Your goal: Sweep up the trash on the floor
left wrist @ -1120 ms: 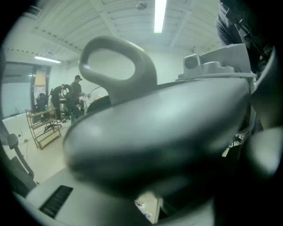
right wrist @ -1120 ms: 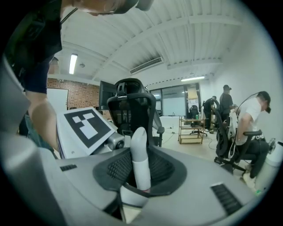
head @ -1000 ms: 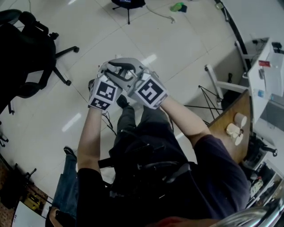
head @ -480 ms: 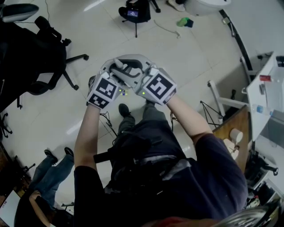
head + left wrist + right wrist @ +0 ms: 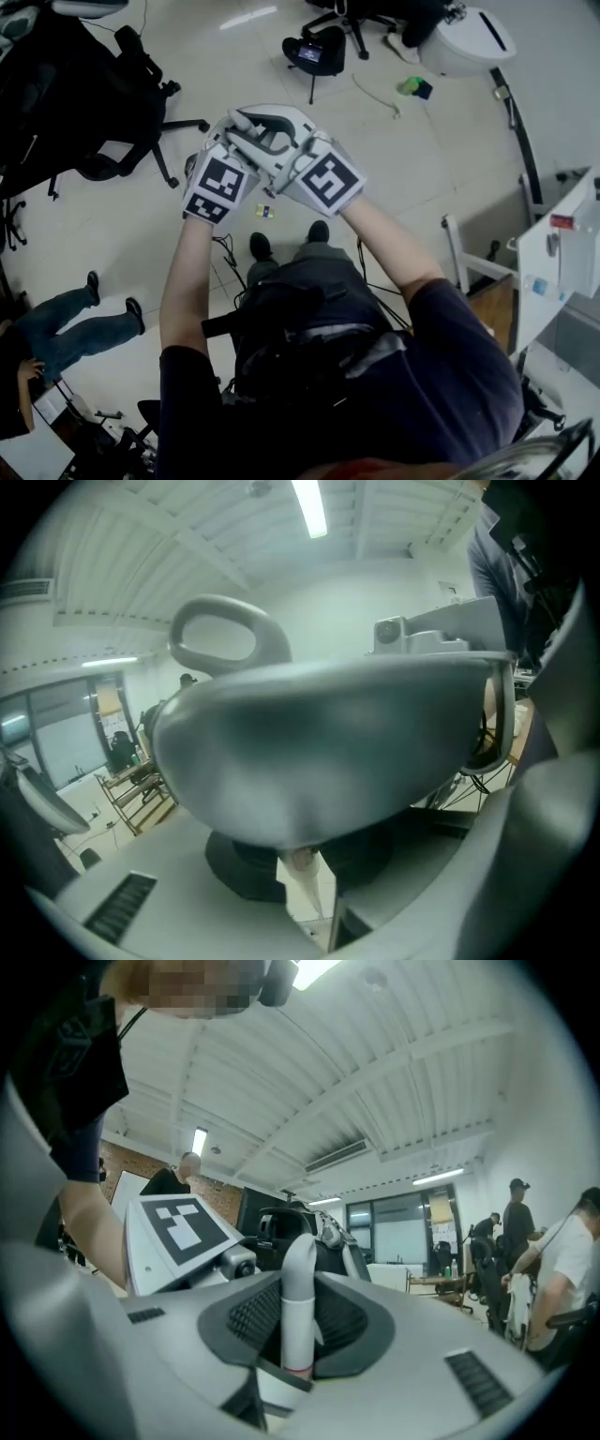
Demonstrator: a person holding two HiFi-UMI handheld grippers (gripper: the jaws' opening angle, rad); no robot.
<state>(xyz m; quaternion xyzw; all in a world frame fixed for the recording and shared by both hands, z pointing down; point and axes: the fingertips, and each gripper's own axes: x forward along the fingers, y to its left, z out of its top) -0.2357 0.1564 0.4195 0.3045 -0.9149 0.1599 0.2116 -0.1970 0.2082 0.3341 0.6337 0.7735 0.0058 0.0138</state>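
**Dustpan (image 5: 272,117) and white handle (image 5: 298,1297) held over the floor (image 5: 112,234)**

The left gripper (image 5: 232,141) and right gripper (image 5: 292,150) sit side by side in front of the person's chest, their marker cubes close together. In the left gripper view the grey dustpan, with its loop grip, blocks most of the room, and the jaws are drawn in on its lower edge. The right gripper's jaws are clamped on the upright white handle, which has a pink band near its base.

A small yellow-and-blue scrap (image 5: 265,211) lies on the floor just past the person's shoes (image 5: 259,246), directly under the grippers. A black office chair (image 5: 84,103) stands towards the floor's far left. A black stand with a lit screen (image 5: 314,54) and a green item (image 5: 410,86) lie further out. Another person's legs (image 5: 66,314) reach in at the left edge, and white shelving (image 5: 562,253) stands at the right.
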